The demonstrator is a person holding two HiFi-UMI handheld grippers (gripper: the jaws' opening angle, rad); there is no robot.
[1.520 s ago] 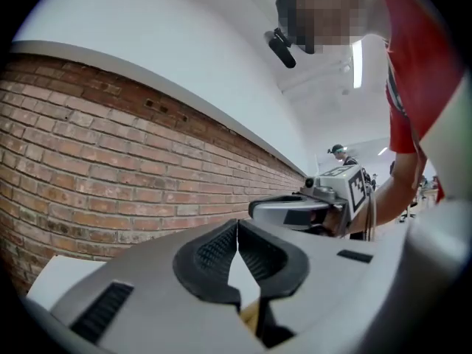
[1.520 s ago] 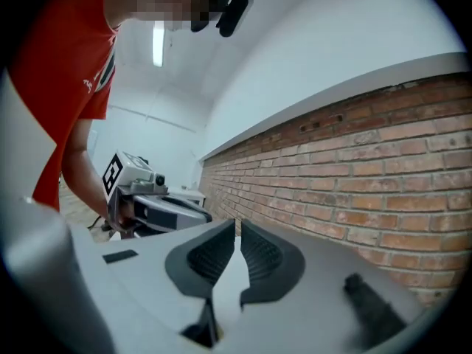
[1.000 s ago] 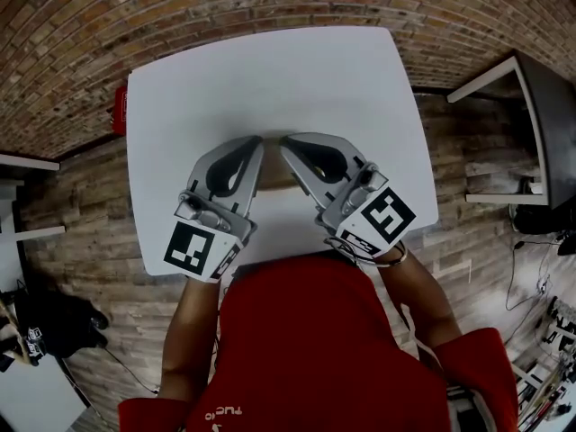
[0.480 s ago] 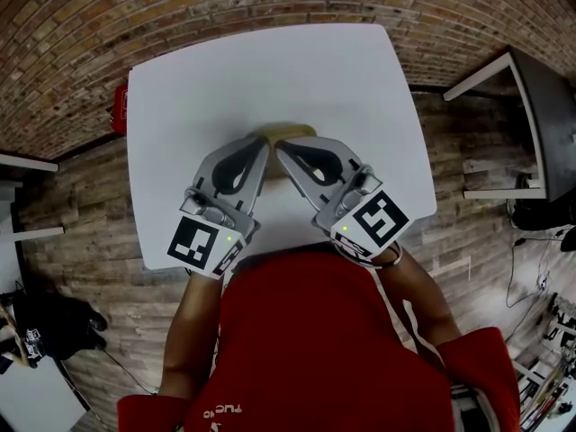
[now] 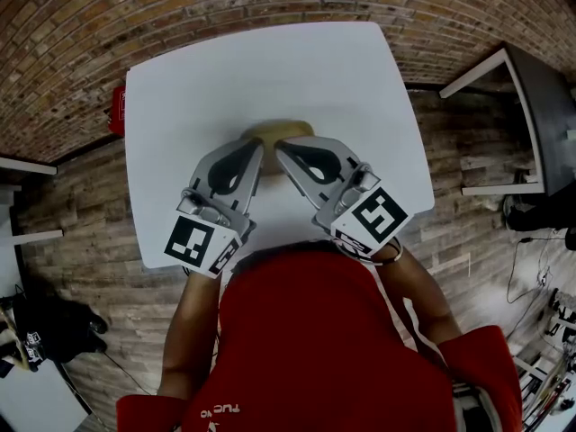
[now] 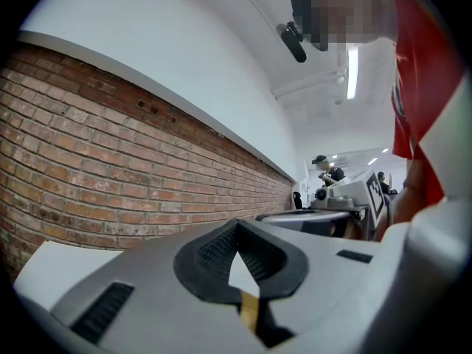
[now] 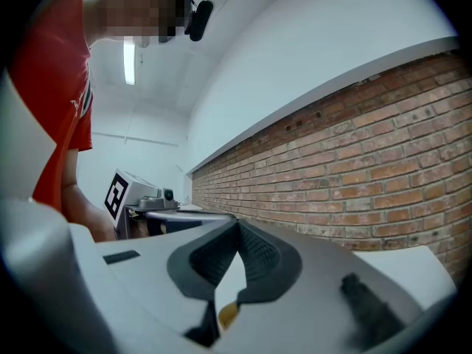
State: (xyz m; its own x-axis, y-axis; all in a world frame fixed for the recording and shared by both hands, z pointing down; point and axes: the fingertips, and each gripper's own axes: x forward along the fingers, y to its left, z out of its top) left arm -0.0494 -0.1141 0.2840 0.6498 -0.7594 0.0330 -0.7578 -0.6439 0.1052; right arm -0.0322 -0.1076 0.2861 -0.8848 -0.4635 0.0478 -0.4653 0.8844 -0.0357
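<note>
Over a white table (image 5: 225,70) I hold both grippers side by side, tips almost touching each other. My left gripper (image 5: 256,148) is shut, its black pads (image 6: 221,249) meeting at the tip with nothing between them. My right gripper (image 5: 282,148) is shut the same way, pads (image 7: 254,257) closed on nothing. A tan rounded object (image 5: 270,130) lies on the table just beyond and under both tips, mostly hidden by them. A tan sliver (image 6: 249,312) shows below the left jaws, a yellow one (image 7: 227,314) below the right jaws.
A red-brick wall (image 6: 110,168) runs along the table's far side. A small red item (image 5: 118,111) is at the table's left edge. A dark desk (image 5: 540,106) stands to the right over a wood-plank floor (image 5: 81,232). A person (image 6: 324,169) stands far off.
The tan object, earlier hidden between the two gripper bodies, now shows beyond their tips. Both grippers stayed shut and shifted slightly on the table.
</note>
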